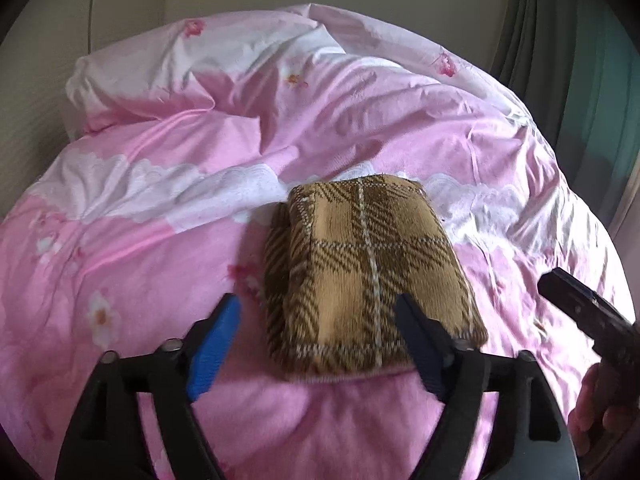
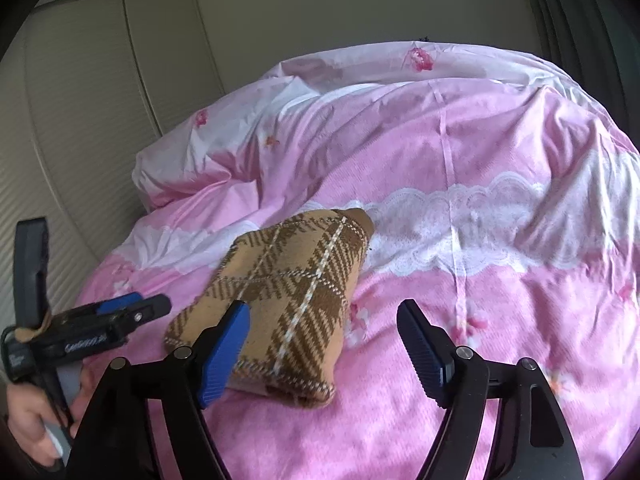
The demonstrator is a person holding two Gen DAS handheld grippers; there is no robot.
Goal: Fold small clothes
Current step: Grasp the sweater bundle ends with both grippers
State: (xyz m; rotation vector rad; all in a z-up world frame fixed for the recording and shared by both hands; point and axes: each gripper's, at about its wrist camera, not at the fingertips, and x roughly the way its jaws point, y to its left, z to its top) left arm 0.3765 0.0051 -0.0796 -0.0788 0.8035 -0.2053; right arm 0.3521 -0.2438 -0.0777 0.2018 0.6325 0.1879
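Observation:
A brown and tan plaid knit garment (image 1: 368, 268) lies folded into a thick rectangle on the pink duvet (image 1: 120, 264). In the left wrist view my left gripper (image 1: 316, 304) is open above the garment's near end, and its blue pads press on nothing. The right wrist view shows the same garment (image 2: 280, 304) left of centre. My right gripper (image 2: 323, 308) is open over the garment's right edge and holds nothing. The left gripper (image 2: 132, 308) appears there just left of the garment, apart from it. The right gripper's black body (image 1: 576, 300) shows at the right edge.
The duvet (image 2: 480, 160) is rumpled and bunched into a high ridge at the back. Pale wardrobe doors (image 2: 100, 100) stand on the left and a dark green curtain (image 1: 580, 60) hangs on the right. A hand (image 2: 28, 420) grips the left tool's handle.

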